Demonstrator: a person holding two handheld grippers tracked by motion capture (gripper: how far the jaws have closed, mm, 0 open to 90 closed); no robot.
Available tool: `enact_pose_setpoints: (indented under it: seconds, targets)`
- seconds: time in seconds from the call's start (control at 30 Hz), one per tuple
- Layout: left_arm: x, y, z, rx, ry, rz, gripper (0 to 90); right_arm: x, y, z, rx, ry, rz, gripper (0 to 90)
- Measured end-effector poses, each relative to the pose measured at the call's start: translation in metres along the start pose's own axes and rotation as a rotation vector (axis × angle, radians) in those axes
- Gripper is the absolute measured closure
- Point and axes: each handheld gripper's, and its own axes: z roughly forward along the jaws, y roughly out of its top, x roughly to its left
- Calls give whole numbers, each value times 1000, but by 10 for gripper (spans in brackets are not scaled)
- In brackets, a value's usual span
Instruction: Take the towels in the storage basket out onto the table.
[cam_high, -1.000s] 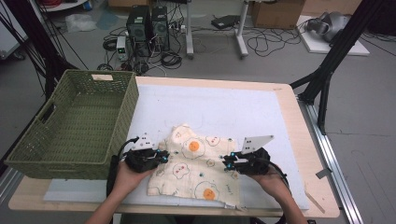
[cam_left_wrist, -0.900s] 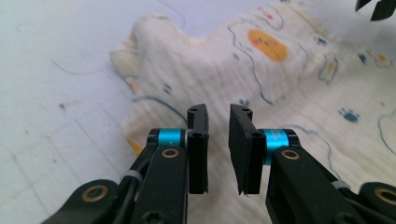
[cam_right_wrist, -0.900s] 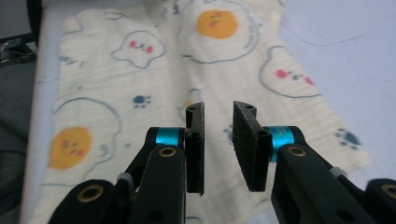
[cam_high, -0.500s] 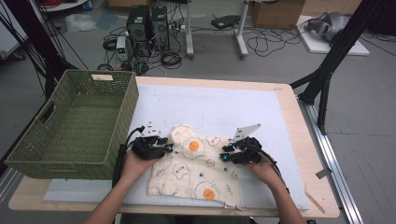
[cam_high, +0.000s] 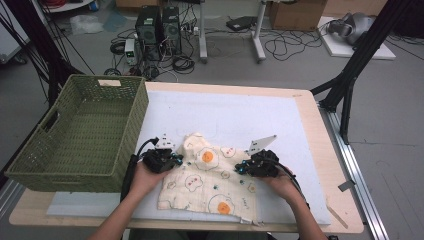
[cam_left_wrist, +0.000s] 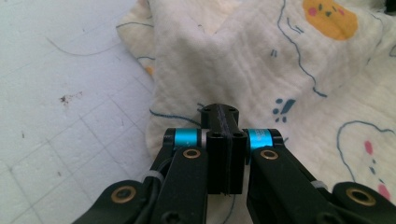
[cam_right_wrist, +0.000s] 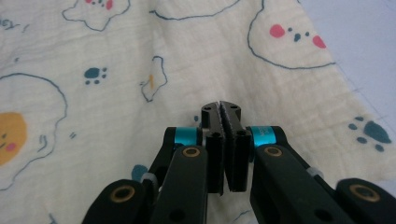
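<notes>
A cream cloth (cam_high: 210, 185) printed with fried eggs and paw marks lies rumpled on the white mat. My left gripper (cam_high: 177, 160) rests at its upper left edge, pointing right. In the left gripper view its jaws (cam_left_wrist: 219, 110) have just closed and meet flat over a raised fold of the cloth (cam_left_wrist: 261, 56); I see no fabric between the pads. My right gripper (cam_high: 240, 168) lies on the cloth's right side, pointing left. Its jaws (cam_right_wrist: 220, 108) have also just closed and sit together above the cloth (cam_right_wrist: 140, 56) with nothing showing between them.
A green woven basket (cam_high: 131, 125) stands at the table's left, close to my left hand. The white mat (cam_high: 235, 110) stretches bare beyond the cloth to the wooden table edge (cam_high: 320, 145). Cables, computer cases and stand legs lie on the floor behind.
Over the last second both hands slid a little away from the person, further onto the cloth. In the last half second they barely shifted.
</notes>
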Motion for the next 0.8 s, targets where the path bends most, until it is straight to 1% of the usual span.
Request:
enact_pose_setpoints:
  seconds: [0.13,0.23,0.27,0.4,0.47,0.6,0.67,0.8]
  targets:
    - [-4,0,-9,-30,-3,15,896,8,0,-9,-38,-2,-18,889]
    - [-5,-3,-16,-51,-8,13,897,14,-1,-17,-66,-2,-28,888]
    - [-5,-5,-18,-58,-10,6,897,17,-1,-20,-78,-1,-34,889]
    - [-9,-12,-27,-73,-22,4,896,29,-1,-27,-97,6,-60,888]
    - [-12,-15,-32,-72,-27,19,897,35,-3,-28,-93,15,-71,889]
    - [-18,-18,-37,-74,-37,35,897,46,-7,-28,-88,26,-88,888]
    - [-20,-19,-39,-71,-42,39,896,51,-11,-27,-88,31,-86,888]
    - [-25,-23,-42,-65,-58,45,897,58,-20,-23,-65,47,-82,889]
